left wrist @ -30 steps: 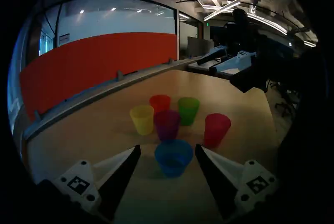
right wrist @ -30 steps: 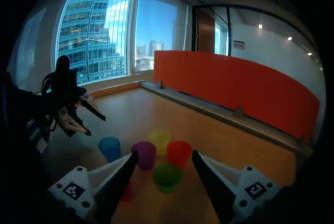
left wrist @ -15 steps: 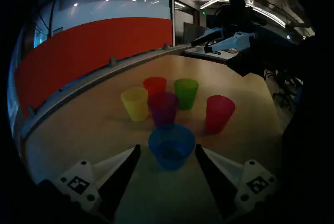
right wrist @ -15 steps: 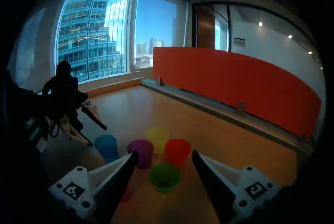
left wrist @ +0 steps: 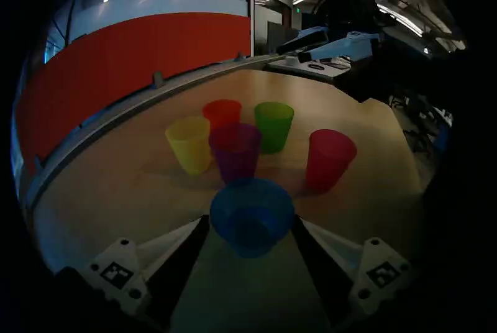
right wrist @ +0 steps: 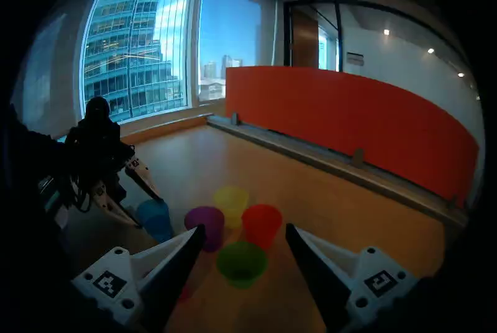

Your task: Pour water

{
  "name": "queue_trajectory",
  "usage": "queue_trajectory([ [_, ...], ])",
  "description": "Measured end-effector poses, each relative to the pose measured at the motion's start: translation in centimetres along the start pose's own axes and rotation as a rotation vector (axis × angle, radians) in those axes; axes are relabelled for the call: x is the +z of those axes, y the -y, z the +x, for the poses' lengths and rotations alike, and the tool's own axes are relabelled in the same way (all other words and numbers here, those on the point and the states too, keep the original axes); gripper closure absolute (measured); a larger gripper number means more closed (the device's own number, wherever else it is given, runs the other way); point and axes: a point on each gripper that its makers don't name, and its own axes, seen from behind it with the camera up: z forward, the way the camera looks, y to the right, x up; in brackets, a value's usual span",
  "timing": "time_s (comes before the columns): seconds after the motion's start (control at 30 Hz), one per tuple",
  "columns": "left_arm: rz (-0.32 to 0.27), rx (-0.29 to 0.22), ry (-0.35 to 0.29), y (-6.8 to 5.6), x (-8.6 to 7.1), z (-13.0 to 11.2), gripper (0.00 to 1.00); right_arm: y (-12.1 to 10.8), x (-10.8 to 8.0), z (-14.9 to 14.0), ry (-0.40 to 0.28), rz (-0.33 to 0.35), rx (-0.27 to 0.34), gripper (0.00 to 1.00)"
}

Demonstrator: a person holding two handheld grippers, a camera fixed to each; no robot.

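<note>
My left hand-held gripper (left wrist: 249,220) wide open, holds nothing; translucent blue plastic cup (left wrist: 251,216) stands between fingers on wooden bench (left wrist: 99,202), probably for clamping. Right hand-held gripper (right wrist: 244,228) open, empty, faces translucent green plastic cup (right wrist: 241,263).

Six cups, one per colour: blue cup (left wrist: 251,218) nearest; purple cup (left wrist: 235,150) just behind it; yellow cup (left wrist: 189,143) to the left; red cup (left wrist: 222,112) and green cup (left wrist: 273,123) farthest; pink cup (left wrist: 329,159) to the right. Two grippers: left gripper (left wrist: 248,220) and right gripper (right wrist: 244,228), each with two fingers (left wrist: 180,252). One table (left wrist: 124,202), bearing all six cups. One orange partition (left wrist: 124,53), along the table's far left edge.
</note>
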Motion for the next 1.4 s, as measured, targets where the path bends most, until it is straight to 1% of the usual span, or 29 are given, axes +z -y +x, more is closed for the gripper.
queue_trajectory([
  [0.17, -0.01, 0.001, -0.003, -0.3, 0.8, 0.3, 0.03, -0.1, 0.2, 0.0, 0.002, 0.0, 0.0, 0.0],
  [0.47, -0.012, 0.002, -0.001, -0.3, 1.6, 0.3, 0.03, -0.2, 0.1, 0.1, 0.004, -0.003, -0.004, 0.0],
  [0.53, -0.008, 0.001, -0.001, -0.2, 1.7, 0.3, 0.04, -0.2, 0.1, 0.0, 0.005, -0.003, -0.003, 0.0],
  [0.6, -0.006, 0.0, 0.0, -0.2, 1.7, 0.4, 0.11, -0.2, 0.1, -0.1, 0.005, -0.003, -0.003, 0.0],
  [0.67, -0.005, 0.001, 0.001, -0.2, 1.8, 0.3, 0.12, -0.2, 0.1, -0.1, 0.006, -0.002, -0.002, 0.0],
  [0.97, -0.01, 0.019, 0.011, -0.3, 1.7, 0.3, 0.12, -0.1, 0.3, -0.4, 0.01, 0.002, 0.0, 0.0],
  [1.17, -0.006, 0.026, 0.007, -0.2, 1.5, 0.5, 0.12, 0.0, 0.7, -1.3, 0.029, 0.002, -0.009, 0.0],
  [1.4, 0.007, 0.02, -0.021, 0.2, 0.8, 1.5, 0.12, 0.5, 1.6, -2.4, 0.047, 0.015, -0.005, 0.0],
])
